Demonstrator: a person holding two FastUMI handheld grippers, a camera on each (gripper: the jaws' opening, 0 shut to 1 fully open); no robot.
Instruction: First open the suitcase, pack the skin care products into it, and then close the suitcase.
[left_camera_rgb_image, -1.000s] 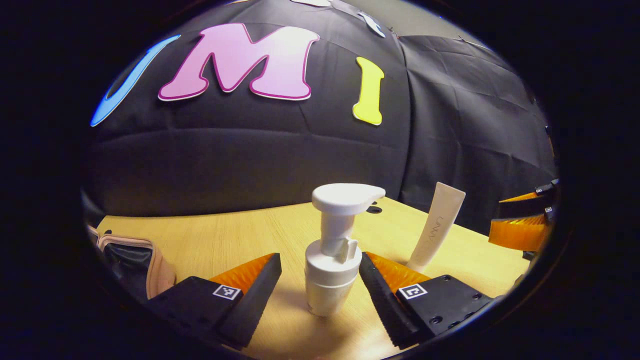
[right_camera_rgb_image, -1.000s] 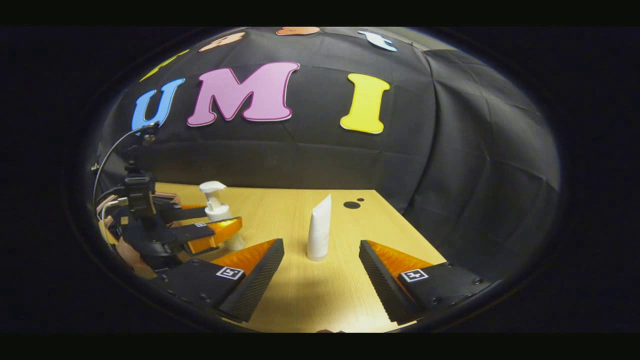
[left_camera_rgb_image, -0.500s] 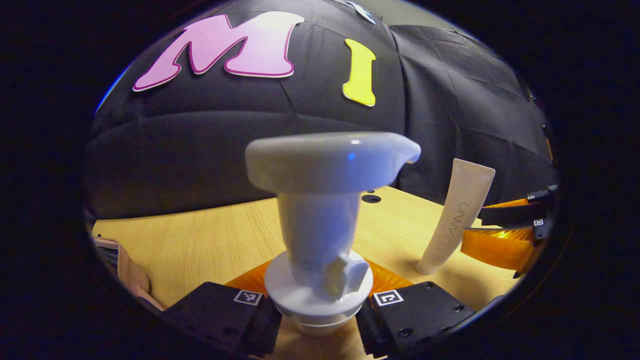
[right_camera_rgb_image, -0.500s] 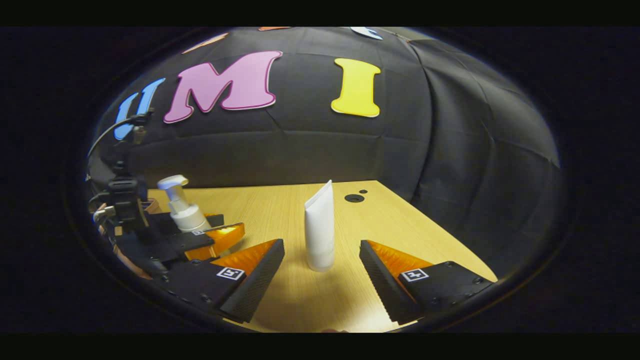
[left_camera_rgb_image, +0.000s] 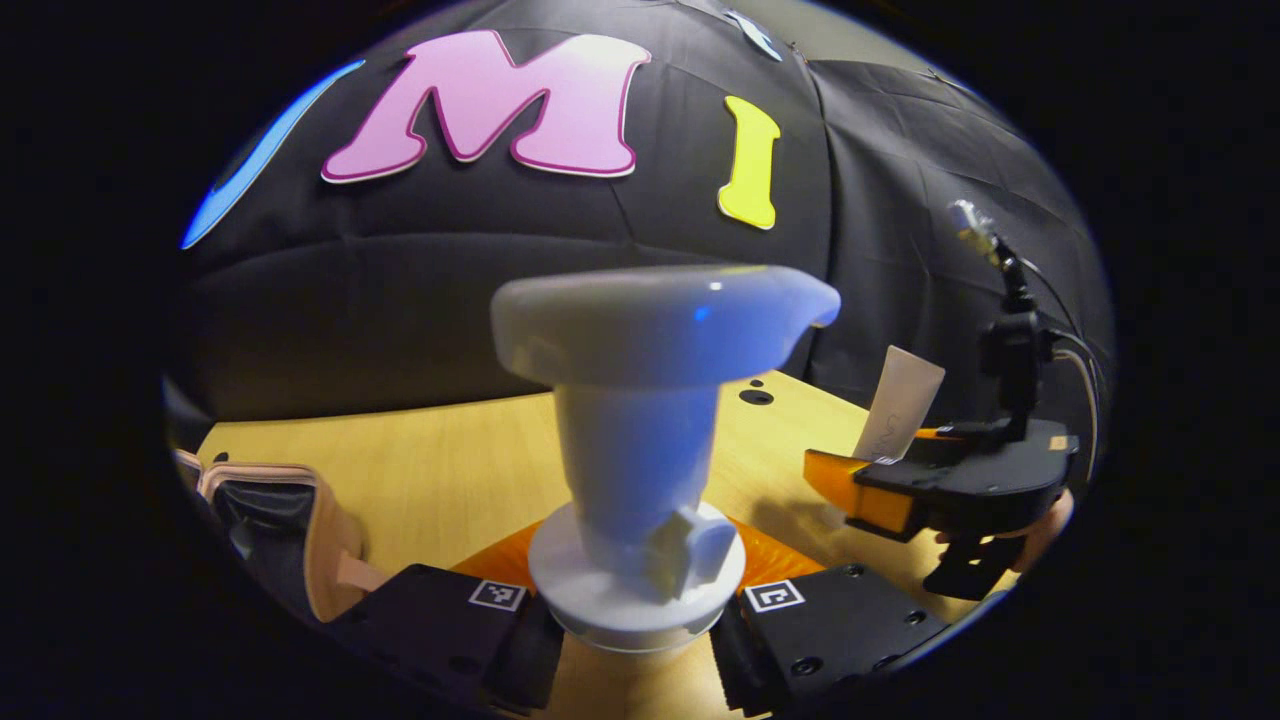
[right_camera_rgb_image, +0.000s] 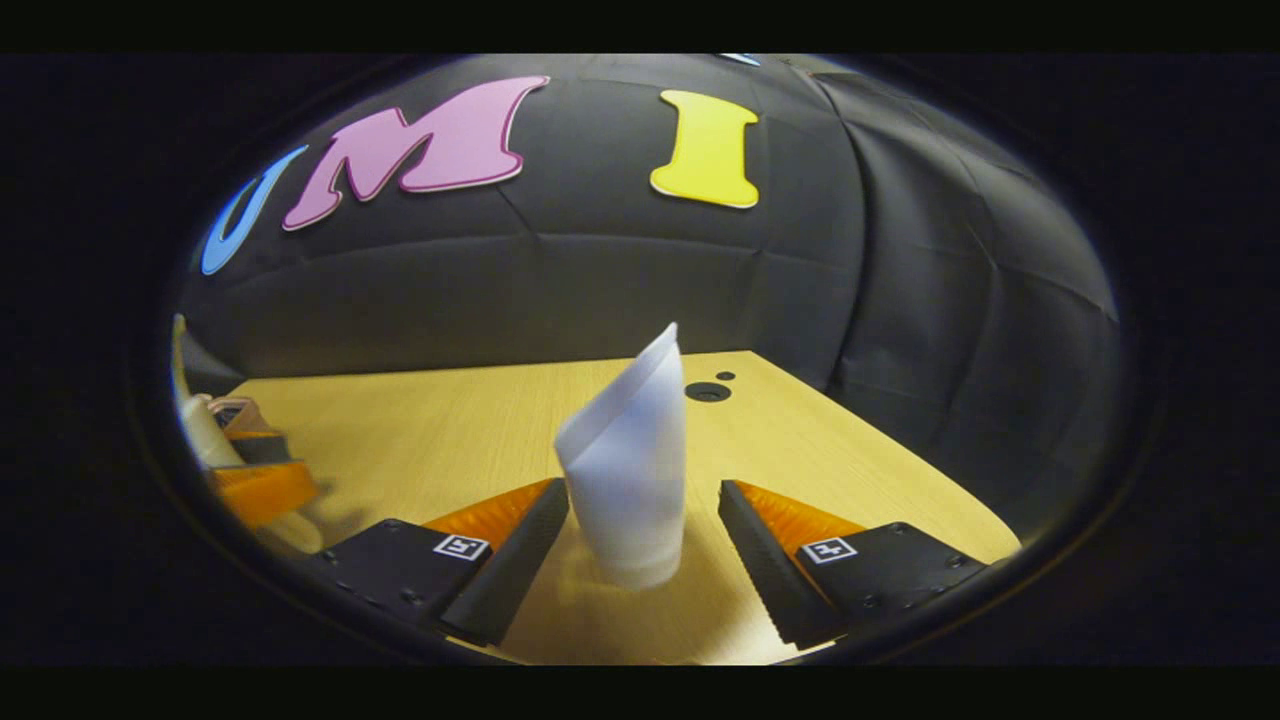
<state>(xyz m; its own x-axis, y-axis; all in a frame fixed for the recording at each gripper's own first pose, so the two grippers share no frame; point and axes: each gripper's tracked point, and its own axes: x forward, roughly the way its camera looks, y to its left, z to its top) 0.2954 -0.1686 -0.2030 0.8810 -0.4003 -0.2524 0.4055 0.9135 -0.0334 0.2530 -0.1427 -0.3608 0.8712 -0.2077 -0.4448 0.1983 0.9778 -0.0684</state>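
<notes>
Here, wooden table (right_camera_rgb_image: 420, 420): left tool (left_camera_rgb_image: 635, 640) clamps pump bottle (left_camera_rgb_image: 650, 440); right tool (right_camera_rgb_image: 640, 560) spread around tube (right_camera_rgb_image: 630, 470).

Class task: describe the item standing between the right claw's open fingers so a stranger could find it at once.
Start at the wooden table before the black cloth wall. Near its middle stands a white squeeze tube, cap down, between the right claw fingers. Unlike the pump bottle, it tapers to a flat crimped top.

Right tongs (right_camera_rgb_image: 643, 545) have advanced to straddle the tube (right_camera_rgb_image: 630, 470).
</notes>
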